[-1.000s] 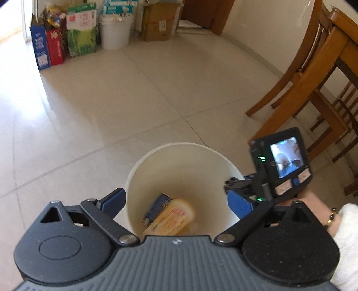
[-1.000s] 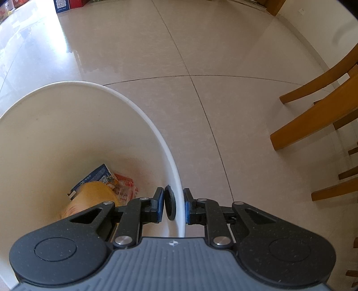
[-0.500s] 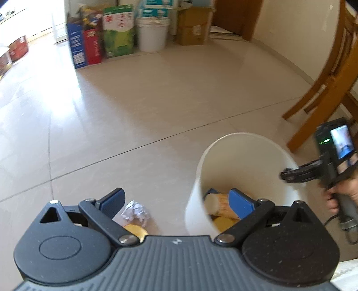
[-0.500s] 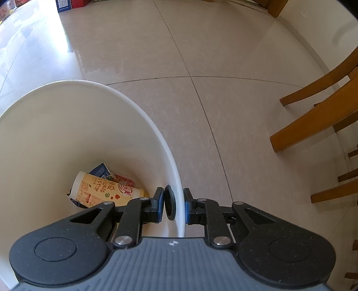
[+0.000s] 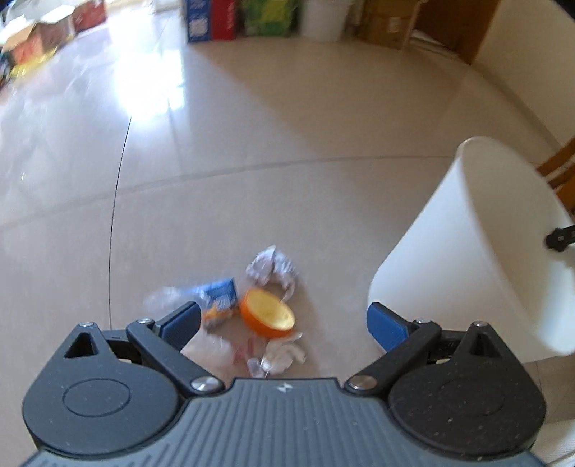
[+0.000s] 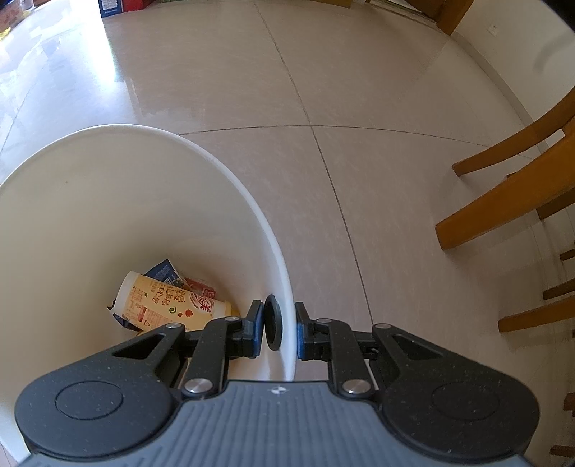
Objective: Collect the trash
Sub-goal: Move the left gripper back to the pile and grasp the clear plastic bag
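Observation:
A white trash bin (image 5: 478, 251) stands on the tiled floor; my right gripper (image 6: 278, 325) is shut on its rim (image 6: 280, 287). Inside the white trash bin (image 6: 72, 233) lie a yellow paper cup (image 6: 169, 303) and a blue wrapper (image 6: 163, 269). In the left wrist view, loose trash lies on the floor left of the bin: an orange peel half (image 5: 266, 314), a crumpled white paper (image 5: 272, 267), a blue packet (image 5: 217, 300), clear plastic (image 5: 212, 350) and a white scrap (image 5: 284, 355). My left gripper (image 5: 284, 323) hangs open above this pile, holding nothing.
Wooden chair legs (image 6: 510, 194) stand to the right of the bin. Cardboard boxes and cartons (image 5: 251, 18) and a white bucket (image 5: 325, 18) line the far wall. More boxes (image 5: 39, 32) sit at the far left.
My left gripper has swung left, away from the bin's mouth, to above the trash pile on the floor. The yellow cup has settled in the bin. The right gripper holds still.

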`<action>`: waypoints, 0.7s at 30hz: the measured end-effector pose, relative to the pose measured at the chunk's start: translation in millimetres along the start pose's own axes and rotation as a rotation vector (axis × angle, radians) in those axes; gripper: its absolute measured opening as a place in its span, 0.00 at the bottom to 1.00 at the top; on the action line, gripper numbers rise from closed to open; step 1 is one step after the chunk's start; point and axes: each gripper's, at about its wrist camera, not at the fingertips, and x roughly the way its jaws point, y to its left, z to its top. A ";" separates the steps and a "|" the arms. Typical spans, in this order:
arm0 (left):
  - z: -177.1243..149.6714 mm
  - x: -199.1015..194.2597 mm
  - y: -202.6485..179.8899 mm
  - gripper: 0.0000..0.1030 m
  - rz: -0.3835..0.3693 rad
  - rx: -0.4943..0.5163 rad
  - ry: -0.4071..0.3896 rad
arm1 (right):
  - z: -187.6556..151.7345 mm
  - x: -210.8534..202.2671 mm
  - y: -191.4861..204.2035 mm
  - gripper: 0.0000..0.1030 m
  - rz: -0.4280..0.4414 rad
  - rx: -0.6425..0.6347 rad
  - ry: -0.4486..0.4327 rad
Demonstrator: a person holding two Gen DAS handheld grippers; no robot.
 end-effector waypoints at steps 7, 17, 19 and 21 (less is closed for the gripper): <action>-31.0 35.7 31.9 0.95 0.062 -0.151 0.043 | -2.1 0.3 0.2 0.20 -0.002 -0.017 -0.008; -51.4 79.4 65.9 0.95 0.134 -0.332 0.082 | -0.7 1.4 4.3 0.21 -0.026 -0.013 0.004; -53.4 88.3 72.7 0.95 0.141 -0.369 0.079 | -0.8 1.3 4.5 0.21 -0.028 -0.015 0.003; -56.1 96.4 77.3 0.95 0.156 -0.406 0.077 | -0.9 1.4 4.9 0.21 -0.029 -0.015 0.003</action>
